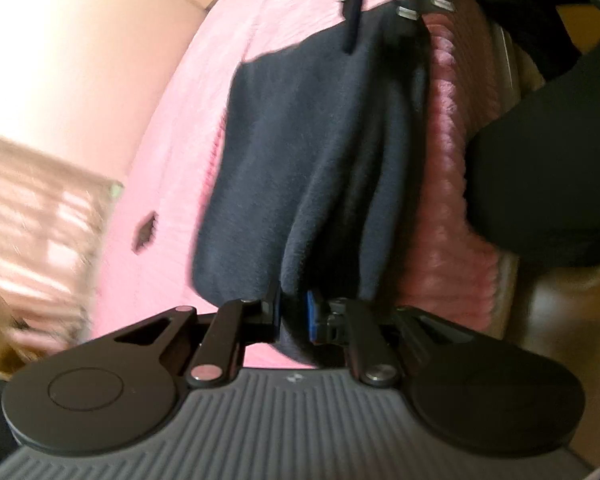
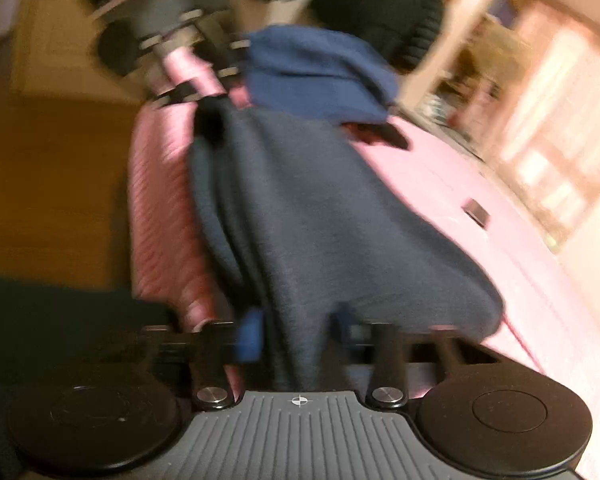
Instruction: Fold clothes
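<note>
Dark navy fleece garment (image 1: 312, 168), soft and napped, bunched into long folds on a pink ribbed blanket (image 1: 228, 60). Long axis from 6 to 12 o'clock in both wrist views, stretched between the two grippers. Left gripper (image 1: 294, 316) at 6 o'clock, blue pads (image 1: 311, 316) nearly together, clamped on a gathered fold. Right gripper (image 2: 300, 338) at 6 o'clock in its own blurred view, fingers partly apart with cloth between; grip impossible to tell. Brighter blue cloth (image 2: 320, 72) heaped at 12 o'clock. Small dark patch (image 1: 146, 232) on blanket at 9 o'clock.
</note>
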`<state>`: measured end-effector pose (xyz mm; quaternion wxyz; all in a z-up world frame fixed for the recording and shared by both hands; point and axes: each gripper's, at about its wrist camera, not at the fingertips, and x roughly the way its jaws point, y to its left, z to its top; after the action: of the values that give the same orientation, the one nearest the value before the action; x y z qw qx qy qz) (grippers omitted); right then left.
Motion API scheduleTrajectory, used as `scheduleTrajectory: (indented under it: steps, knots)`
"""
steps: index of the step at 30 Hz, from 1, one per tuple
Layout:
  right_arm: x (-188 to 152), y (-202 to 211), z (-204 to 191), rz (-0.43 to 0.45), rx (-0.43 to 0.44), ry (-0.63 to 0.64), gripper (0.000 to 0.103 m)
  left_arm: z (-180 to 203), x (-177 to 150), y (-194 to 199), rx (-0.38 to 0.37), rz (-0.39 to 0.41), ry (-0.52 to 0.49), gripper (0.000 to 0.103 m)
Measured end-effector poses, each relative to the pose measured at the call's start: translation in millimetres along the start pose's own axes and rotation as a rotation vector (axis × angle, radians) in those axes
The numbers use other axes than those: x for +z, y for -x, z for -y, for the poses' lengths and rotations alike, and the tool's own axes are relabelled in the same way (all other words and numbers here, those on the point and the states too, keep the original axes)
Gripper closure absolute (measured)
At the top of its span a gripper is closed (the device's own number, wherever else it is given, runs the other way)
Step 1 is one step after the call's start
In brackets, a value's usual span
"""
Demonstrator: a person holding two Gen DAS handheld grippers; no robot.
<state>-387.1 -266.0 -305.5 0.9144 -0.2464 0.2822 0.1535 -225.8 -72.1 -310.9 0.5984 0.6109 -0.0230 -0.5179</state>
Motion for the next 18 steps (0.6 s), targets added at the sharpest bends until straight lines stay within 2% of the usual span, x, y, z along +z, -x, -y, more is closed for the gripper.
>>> scheduleTrajectory:
  steps: [2, 5, 9, 12, 16, 18]
  knots:
    - [5, 6, 16, 0.032, -0.028, -0.079, 0.073, -6, 5, 7, 0.043, 0.021, -0.02, 0.093]
    - [3, 3, 17, 0.022, -0.064, -0.076, 0.073, 0, 6, 5, 0.08, 0.037, -0.032, 0.093]
    - [-9, -10, -2, -0.013, -0.052, 0.001, 0.073, 33, -15, -15, 0.034, -0.008, -0.055, 0.092]
    - [-10, -7, -5, 0.002, -0.072, 0.004, 0.073, 43, -22, -16, 0.076, -0.021, -0.054, 0.092]
    - [-8, -12, -1, 0.013, -0.096, 0.002, 0.073, 34, -17, -13, 0.14, -0.016, -0.075, 0.092]
    - [-9, -16, -1, 0.009, -0.093, -0.015, 0.073, 32, -19, -15, 0.115, -0.018, -0.051, 0.093]
